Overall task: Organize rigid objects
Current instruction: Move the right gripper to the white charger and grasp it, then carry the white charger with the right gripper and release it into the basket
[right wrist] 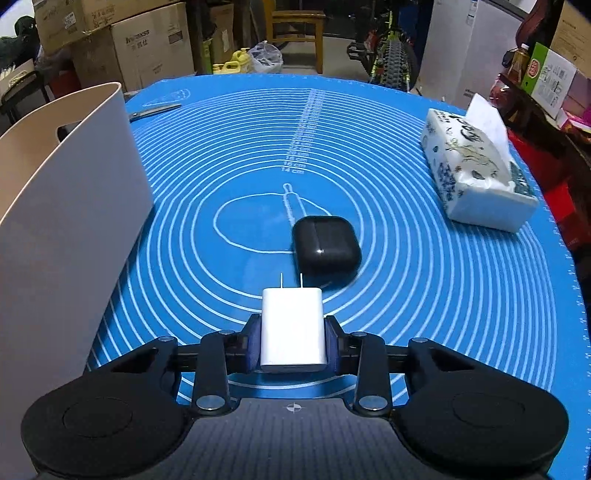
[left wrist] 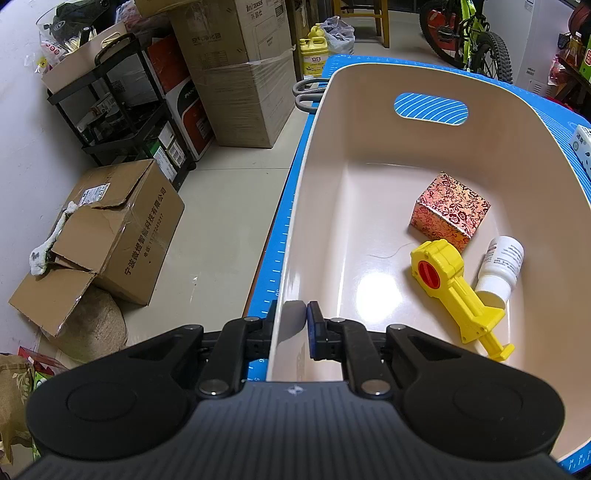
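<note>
1. The room is a cluttered storage space with a pale tiled floor (left wrist: 221,206), stacked cardboard boxes (left wrist: 236,74) along the wall, a torn carton (left wrist: 110,236) lying on the floor, a black shelf cart (left wrist: 122,107), a green bicycle (left wrist: 469,33), a wooden chair (right wrist: 295,33) and yellow jugs (left wrist: 314,51).
2. The tabletop is covered by a blue mat (right wrist: 406,258) printed with white concentric rings and a centimetre scale.
3. A large cream bin (left wrist: 369,147) stands on the mat's left part, its far wall pierced by an oval handle slot; in the right wrist view its outer wall rises at the left edge.
4. A tissue pack (right wrist: 480,177) lies on the mat's right side, one sheet sticking up.
5. Scissors (right wrist: 155,110) lie on the mat beyond the bin.
6. Inside the bin rest a red patterned box (left wrist: 448,210), a yellow plastic tool (left wrist: 454,288) with a red dial, and a white bottle (left wrist: 498,266) on its side, which touches the tool.
7. A black earbud case (right wrist: 325,245) sits near the mat's centre, well apart from the bin.
8. A white charger plug (right wrist: 292,328) is clamped between the right tongs (right wrist: 293,341), prongs pointing forward, above the mat just short of the case.
9. The left tongs (left wrist: 290,321) pinch the bin's near wall, one finger outside and one inside.
</note>
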A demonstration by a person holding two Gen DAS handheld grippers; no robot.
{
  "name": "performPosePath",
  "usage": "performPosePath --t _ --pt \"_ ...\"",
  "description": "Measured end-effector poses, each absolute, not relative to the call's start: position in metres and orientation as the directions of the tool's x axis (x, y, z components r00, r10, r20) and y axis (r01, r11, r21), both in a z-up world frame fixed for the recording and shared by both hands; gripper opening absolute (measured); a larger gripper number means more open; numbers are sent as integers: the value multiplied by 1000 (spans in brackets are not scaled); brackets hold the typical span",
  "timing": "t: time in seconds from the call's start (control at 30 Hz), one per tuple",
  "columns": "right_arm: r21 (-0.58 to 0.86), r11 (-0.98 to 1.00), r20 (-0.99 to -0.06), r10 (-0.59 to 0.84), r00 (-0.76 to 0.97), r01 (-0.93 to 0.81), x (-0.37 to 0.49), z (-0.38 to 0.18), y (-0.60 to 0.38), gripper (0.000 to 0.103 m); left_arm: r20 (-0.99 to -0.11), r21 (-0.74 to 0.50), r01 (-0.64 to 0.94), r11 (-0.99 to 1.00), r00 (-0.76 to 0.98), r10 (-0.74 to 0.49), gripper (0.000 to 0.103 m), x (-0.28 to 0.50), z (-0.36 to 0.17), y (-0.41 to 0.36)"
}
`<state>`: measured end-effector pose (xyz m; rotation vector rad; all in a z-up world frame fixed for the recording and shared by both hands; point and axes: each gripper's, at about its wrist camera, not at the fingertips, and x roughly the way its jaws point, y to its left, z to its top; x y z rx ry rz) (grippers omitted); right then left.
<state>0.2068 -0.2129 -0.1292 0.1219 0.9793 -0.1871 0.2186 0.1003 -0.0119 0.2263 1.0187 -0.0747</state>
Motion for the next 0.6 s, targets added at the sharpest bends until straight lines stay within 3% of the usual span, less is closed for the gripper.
performPosePath --t 0.6 --pt "139 956 -638 -112 762 257 181 -35 -201 42 -851 150 168 974 524 41 16 219 -12 101"
